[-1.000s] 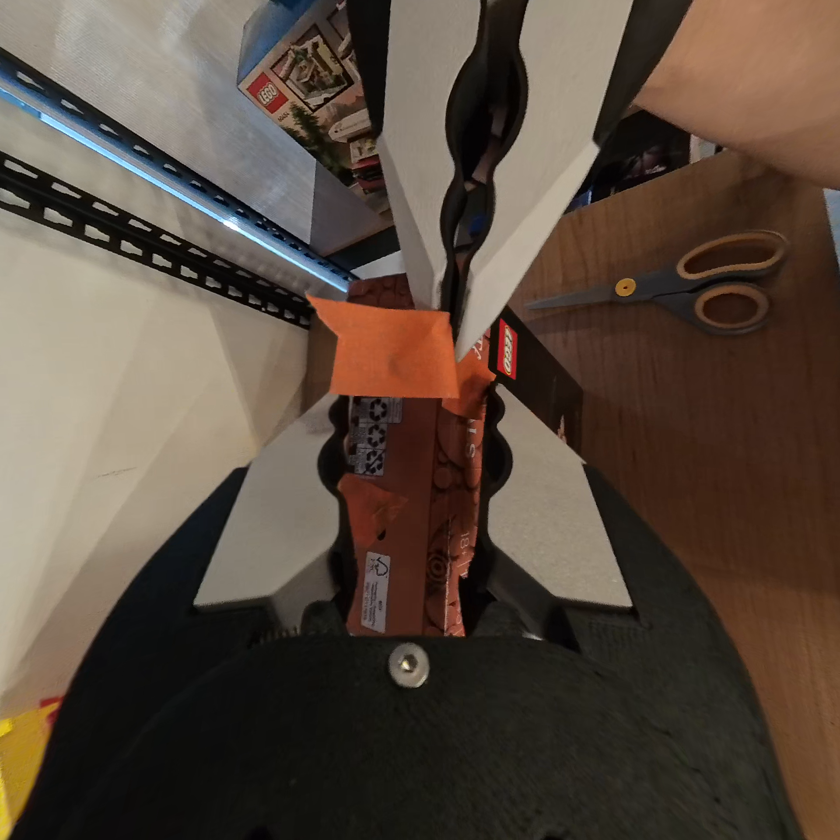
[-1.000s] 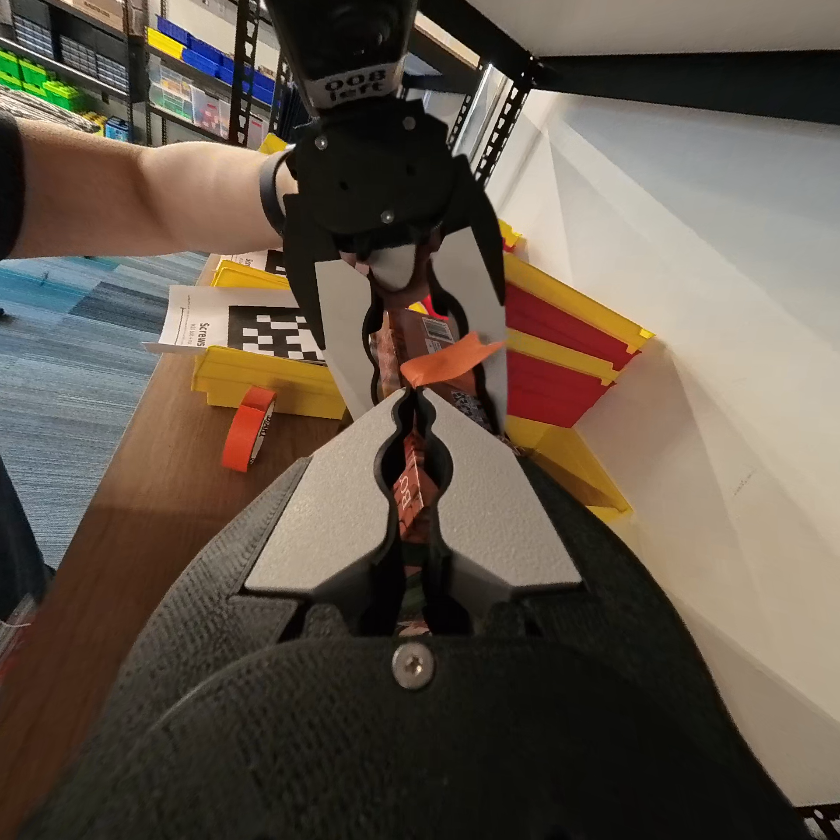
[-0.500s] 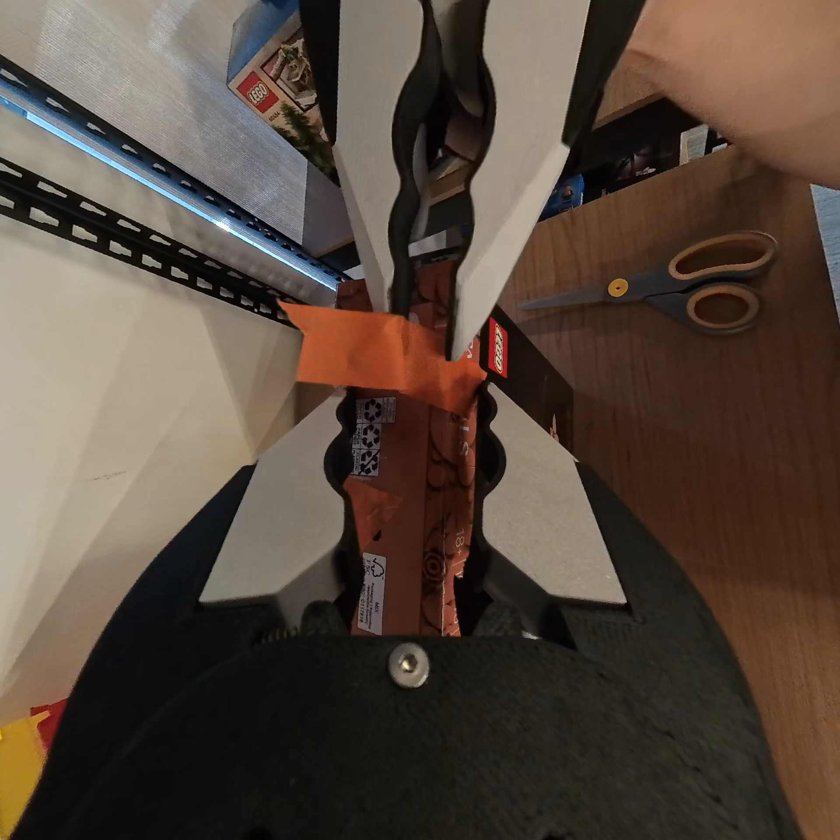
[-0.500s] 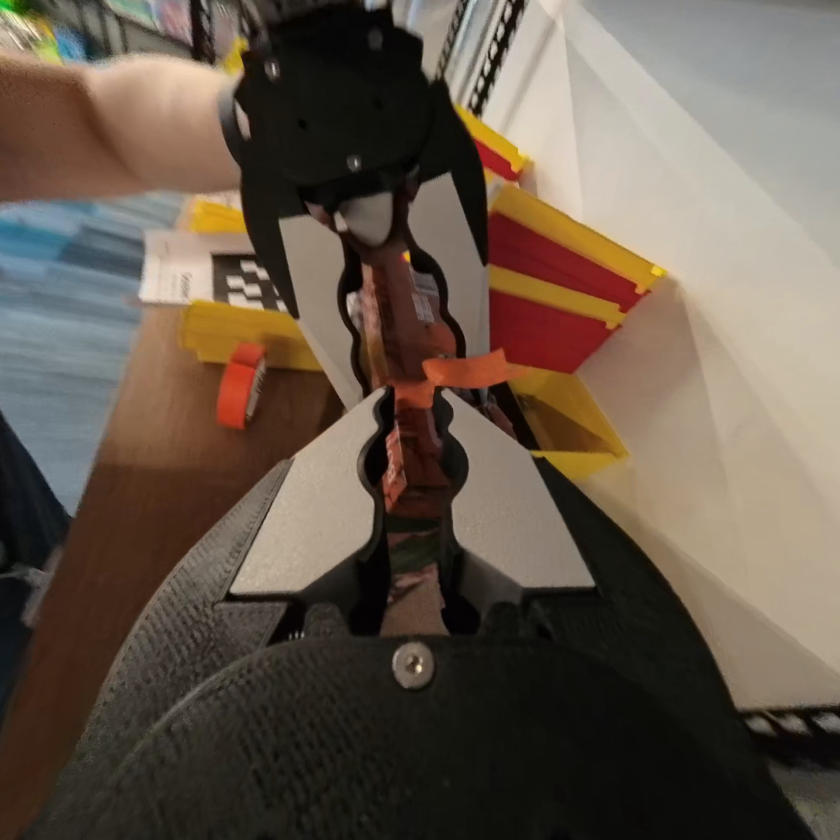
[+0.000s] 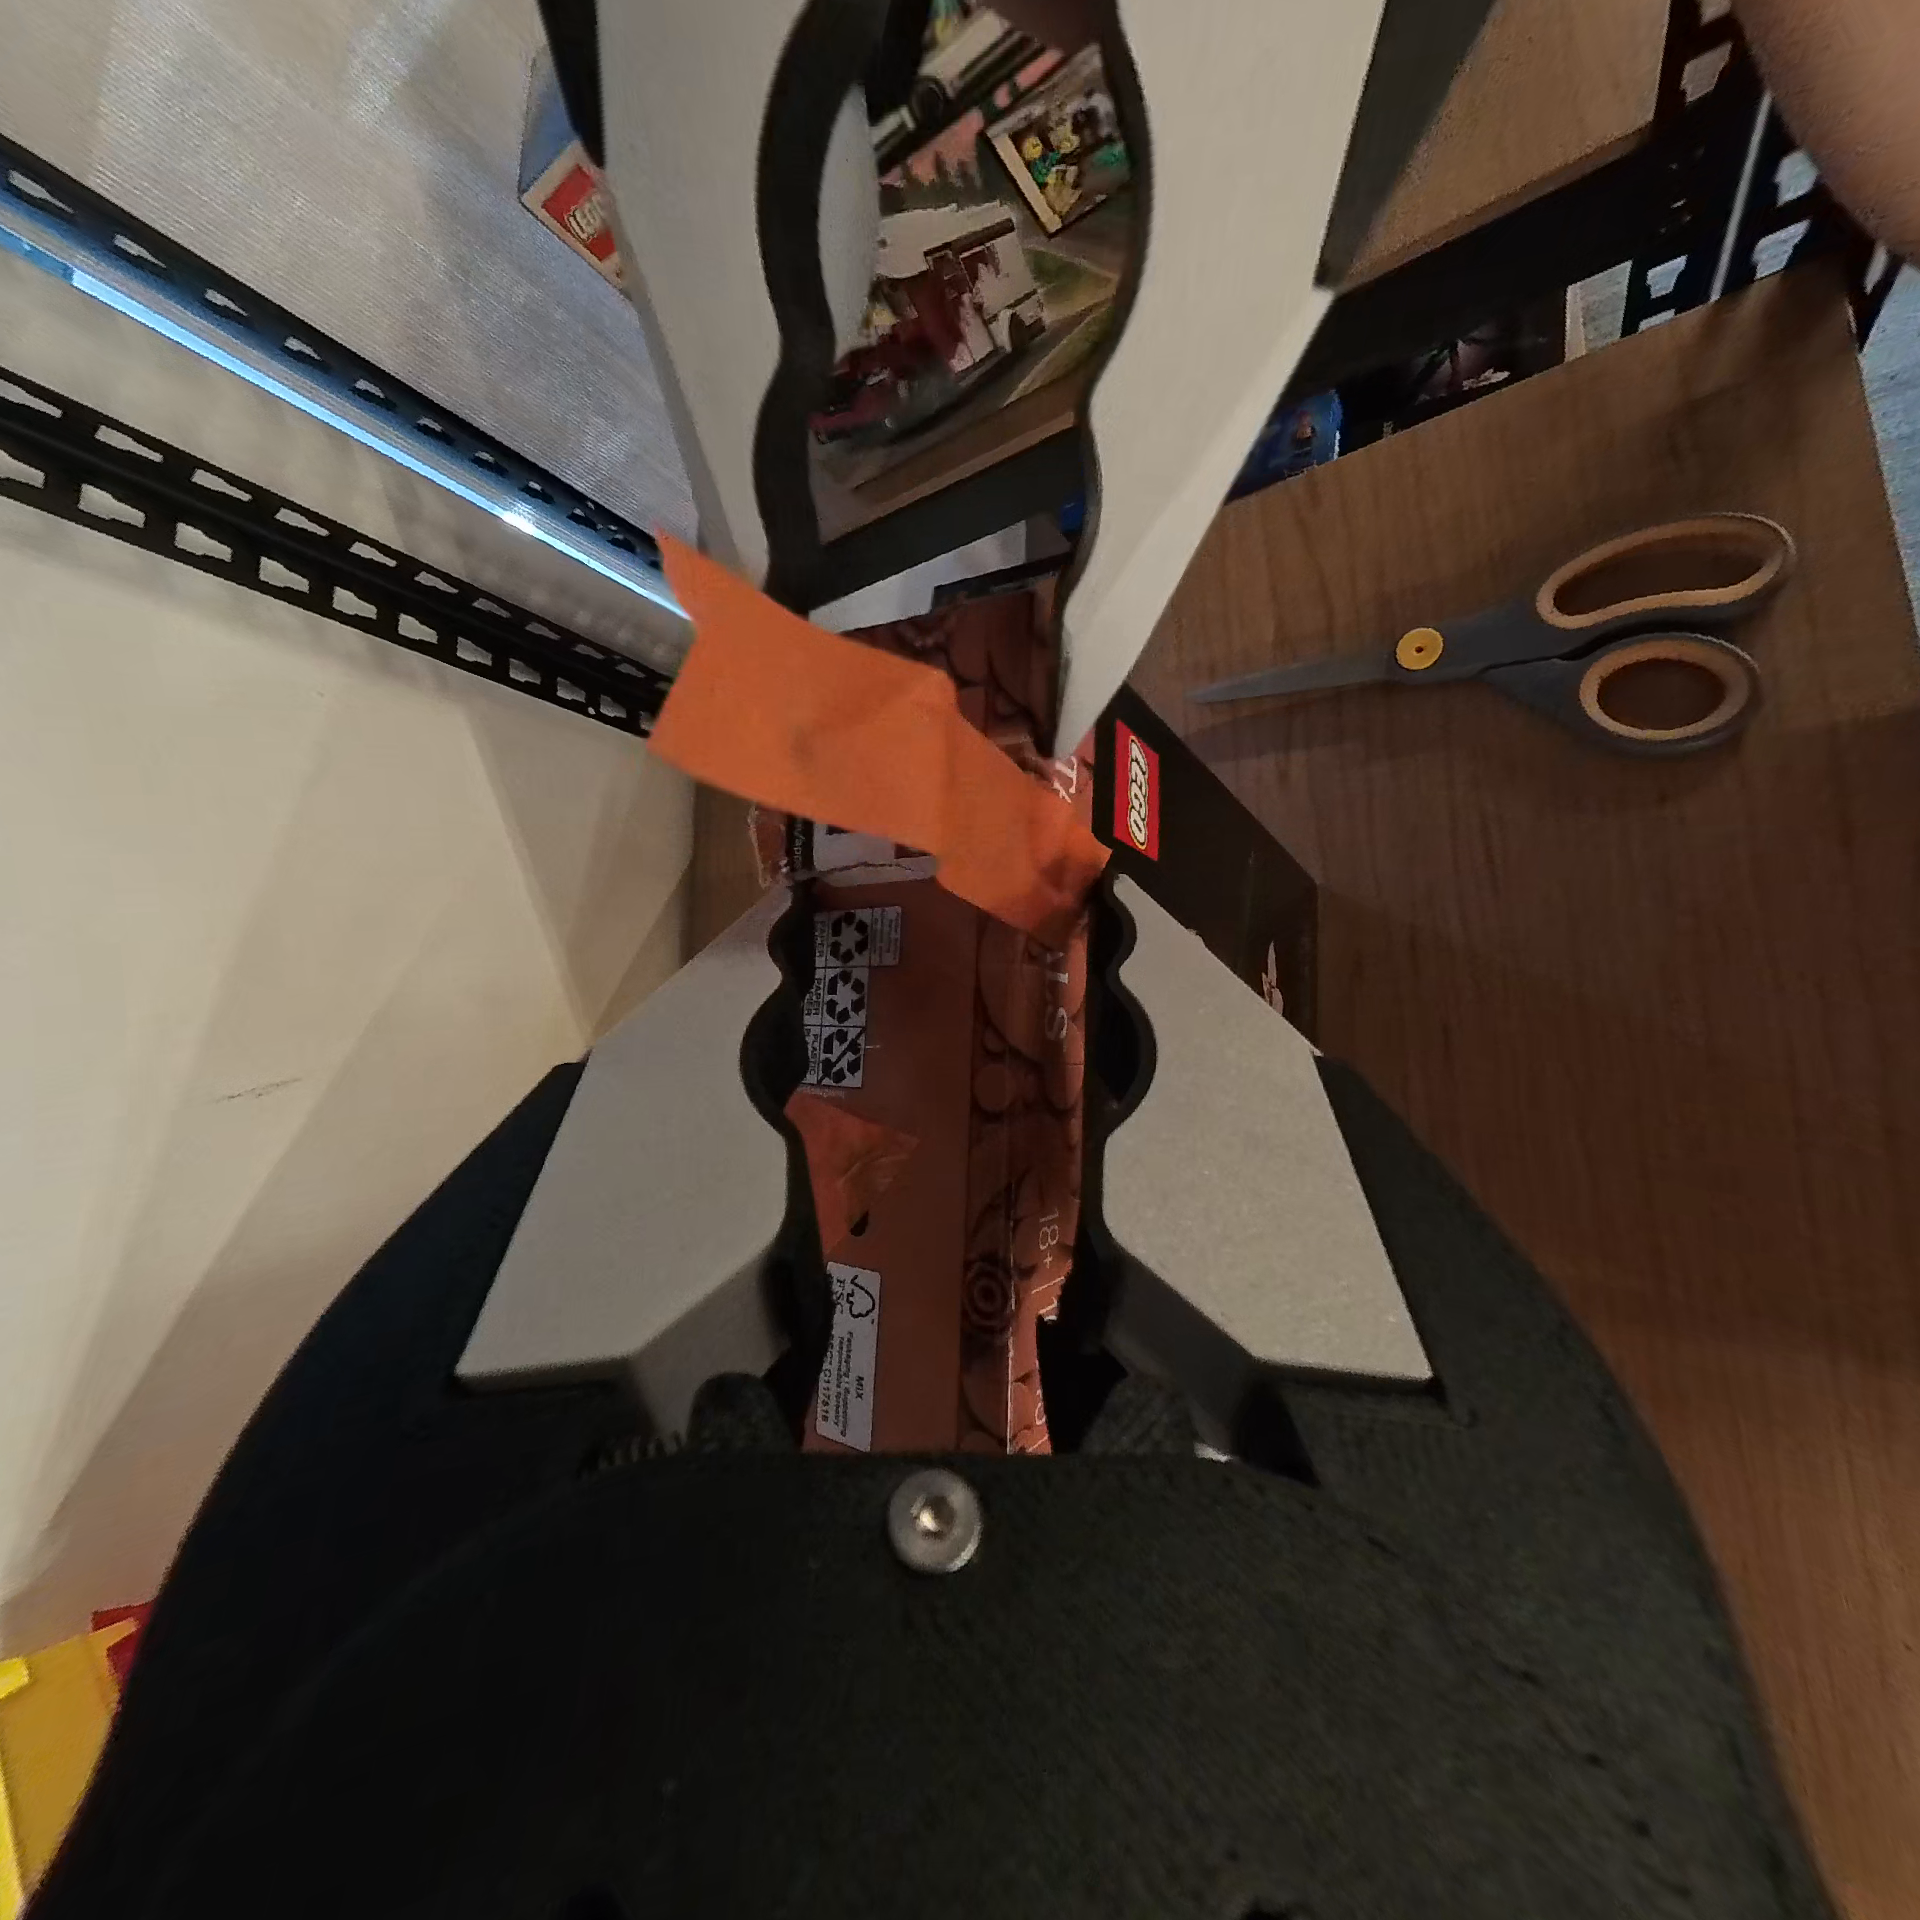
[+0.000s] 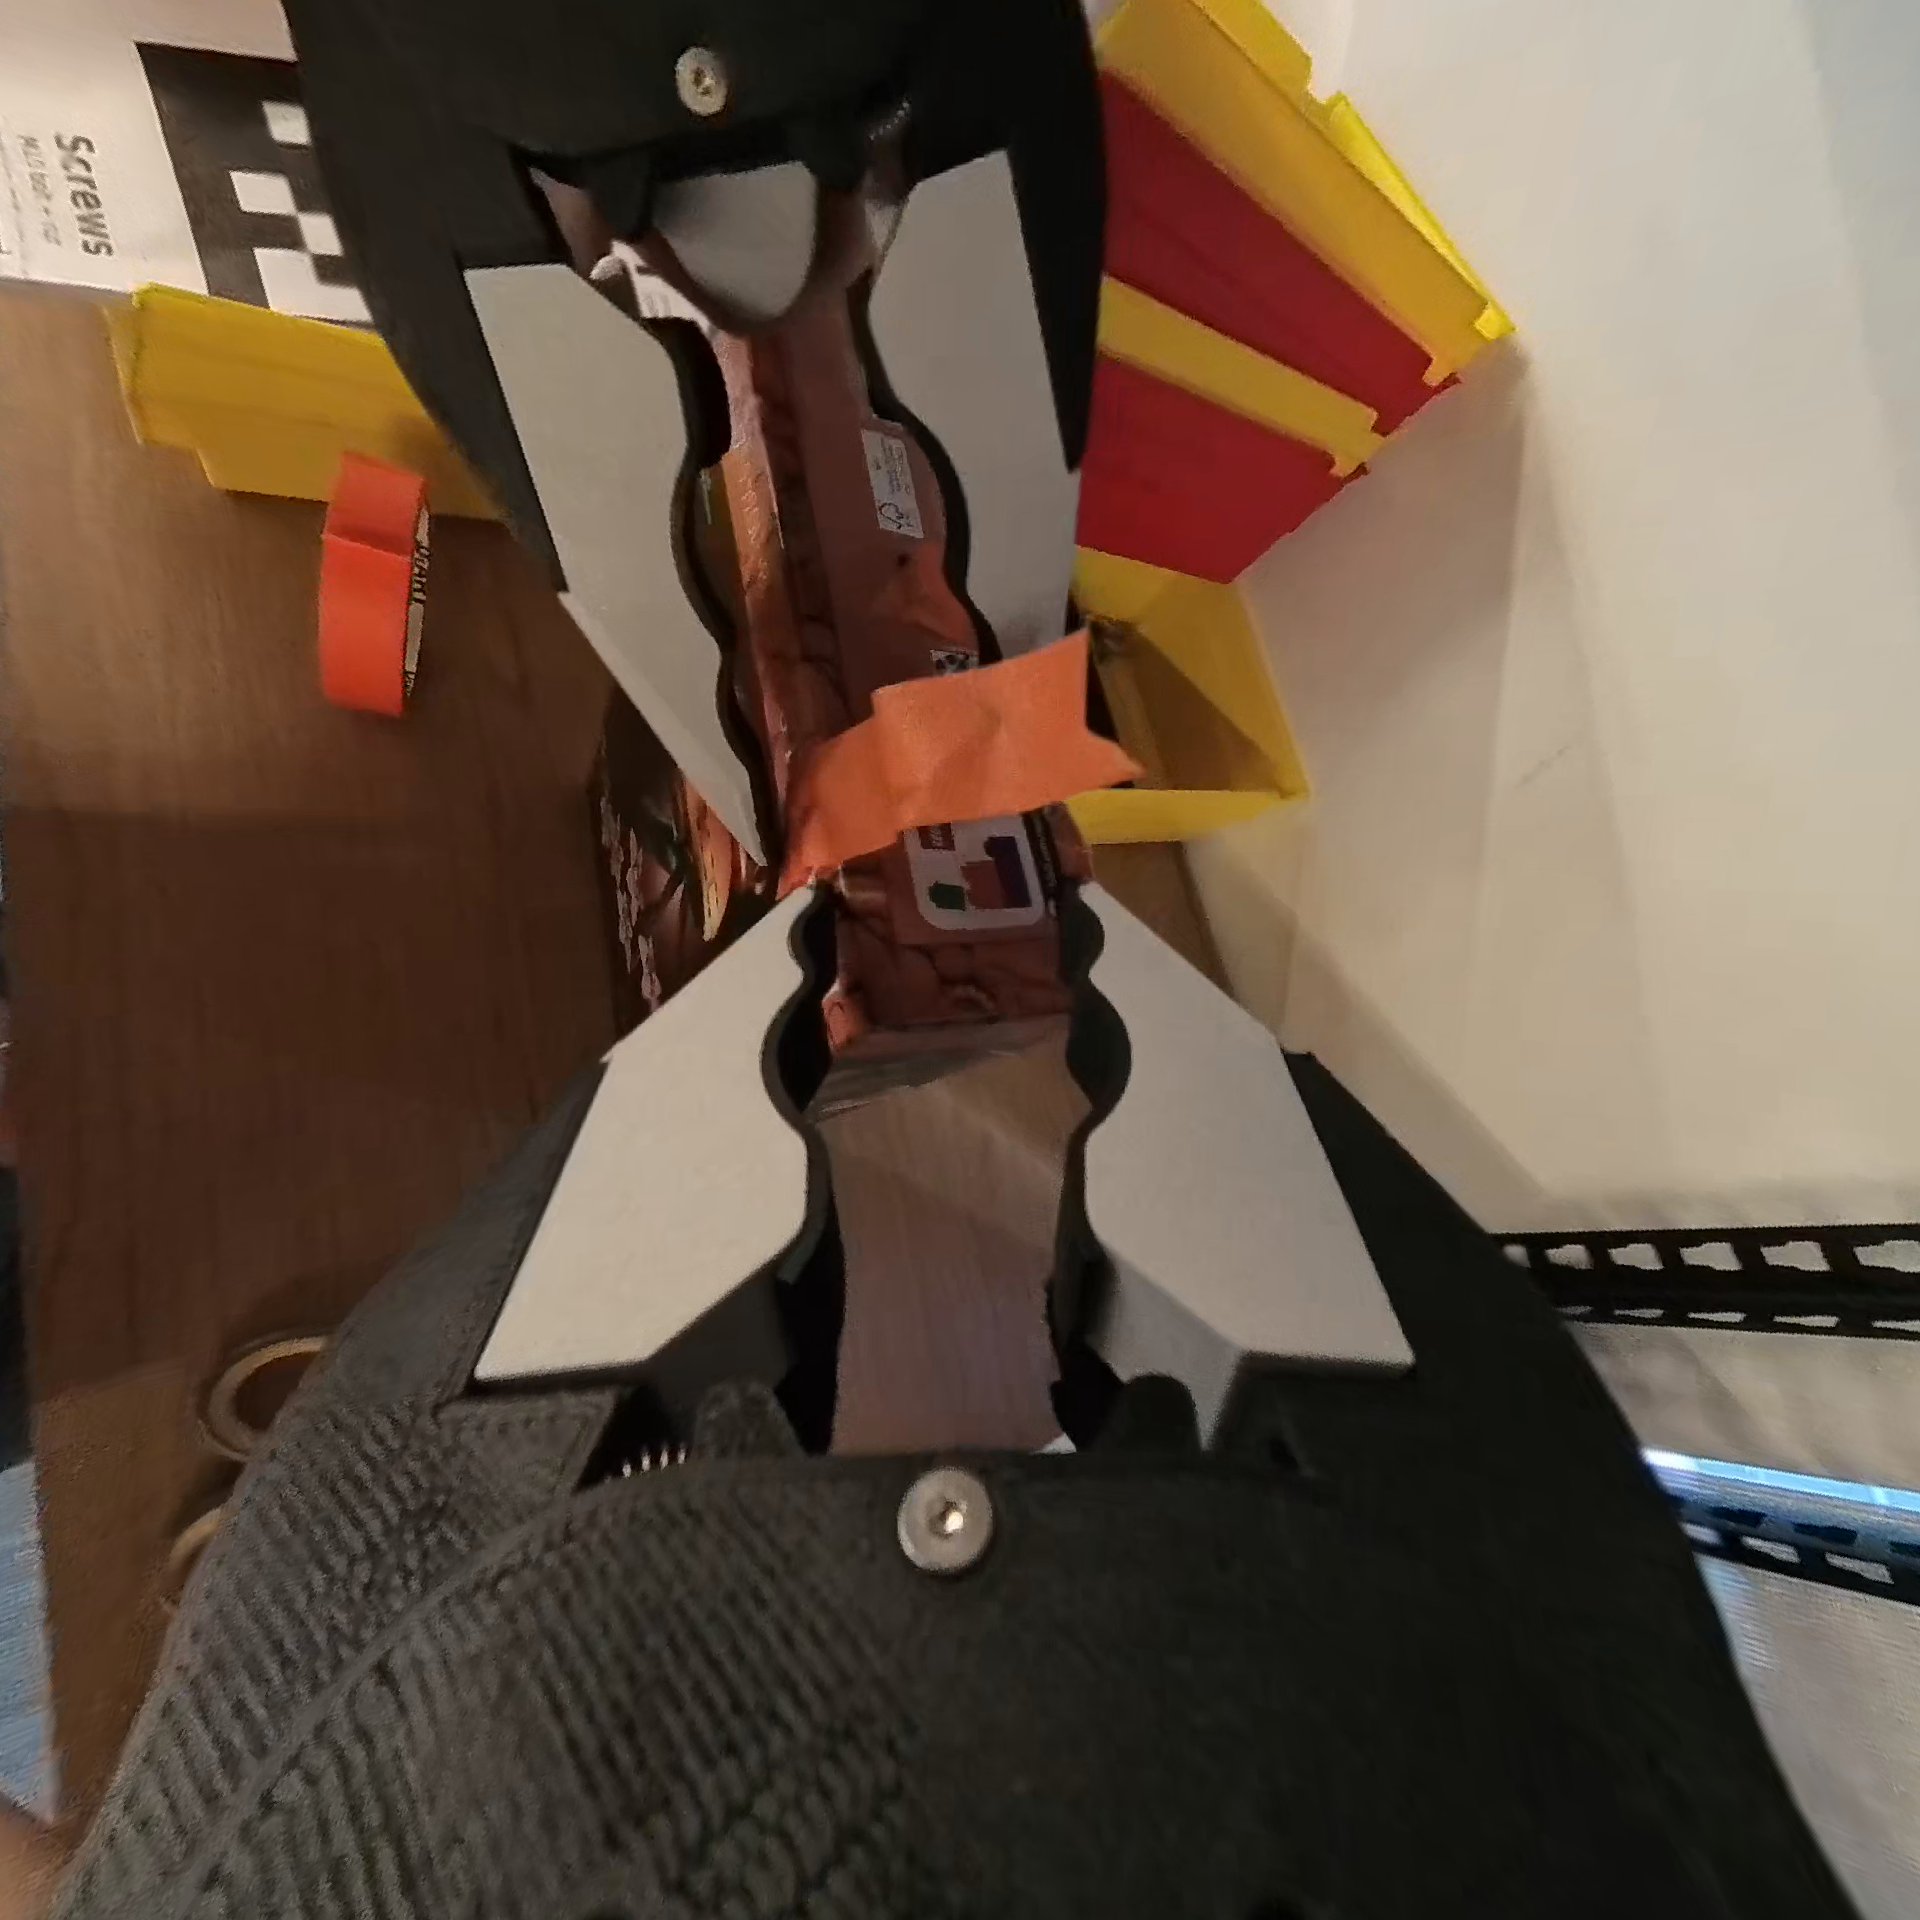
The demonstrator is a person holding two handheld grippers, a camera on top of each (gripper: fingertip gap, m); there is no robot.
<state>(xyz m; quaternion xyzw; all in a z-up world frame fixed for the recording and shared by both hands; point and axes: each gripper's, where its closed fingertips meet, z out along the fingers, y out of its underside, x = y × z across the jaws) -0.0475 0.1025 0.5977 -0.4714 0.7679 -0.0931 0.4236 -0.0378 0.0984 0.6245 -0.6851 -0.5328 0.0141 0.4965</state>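
Note:
My left gripper [image 5: 940, 914] is shut on a long brown printed box [image 5: 914, 1195] and holds it above the wooden table [image 5: 1558, 1091]. A strip of orange tape [image 5: 852, 748] lies across the box's far end, with one end sticking up free. My right gripper [image 5: 914, 644] faces it from the other side, jaws wide apart, tips beside the box's end and the tape. In the right wrist view my right gripper [image 6: 940, 904] is open with the box's end [image 6: 956, 956] between its tips, the tape [image 6: 966, 738] just beyond, and the left gripper [image 6: 914, 727] clamped on the box.
Grey scissors [image 5: 1538, 644] lie on the table to the right. A flat black box [image 5: 1216, 883] lies under the grippers. An orange tape roll [image 6: 369, 613], yellow and red bins [image 6: 1226, 416] and a printed sheet [image 6: 156, 187] sit behind. A white wall [image 5: 260, 987] and black shelf rails [image 5: 312, 582] stand close. My two grippers' fingertips are within a few centimetres of each other.
My right gripper has opened from shut and moved closer along the box. The orange tape now lies slanted across the box's end. My left gripper keeps its hold.

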